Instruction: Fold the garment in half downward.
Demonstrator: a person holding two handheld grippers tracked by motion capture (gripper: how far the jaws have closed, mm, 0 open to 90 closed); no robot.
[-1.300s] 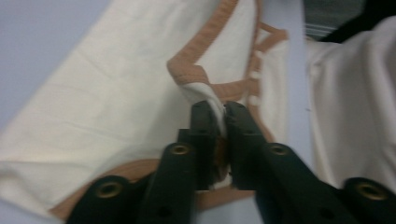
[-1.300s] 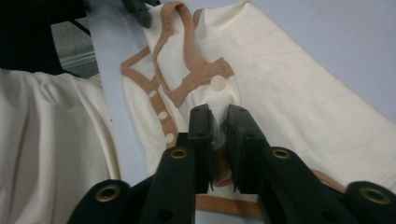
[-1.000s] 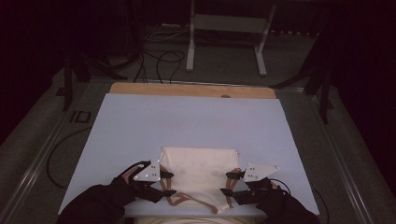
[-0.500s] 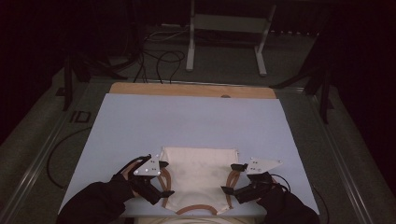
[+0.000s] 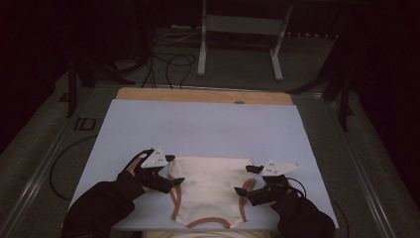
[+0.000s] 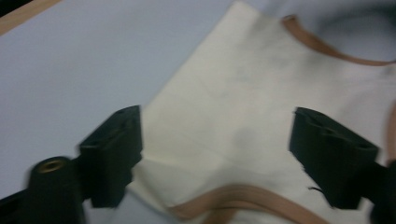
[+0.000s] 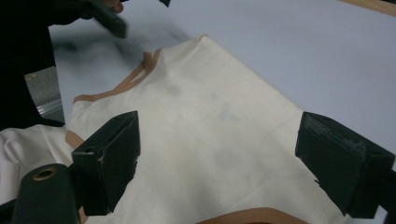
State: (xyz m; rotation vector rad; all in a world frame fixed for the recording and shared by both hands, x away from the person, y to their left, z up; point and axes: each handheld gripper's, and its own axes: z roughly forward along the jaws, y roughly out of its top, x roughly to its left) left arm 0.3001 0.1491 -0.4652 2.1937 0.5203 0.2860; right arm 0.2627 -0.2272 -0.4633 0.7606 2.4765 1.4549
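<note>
Both grippers are spread wide right now and holding nothing. Left gripper (image 5: 172, 169) sits at the left edge of the cream garment (image 5: 210, 188), with its jaws straddling that side of the cloth — in the left gripper view (image 6: 215, 154) the cream fabric and a bit of tan trim (image 6: 243, 198) fill the gap between them. Right gripper (image 5: 246, 180) is over the garment's right edge, same story, with cloth lying between the open jaws in its own view (image 7: 217, 163). The garment lies flat on the pale blue table top (image 5: 208, 129), at the near edge by the person, with tan binding along the armholes and neckline.
</note>
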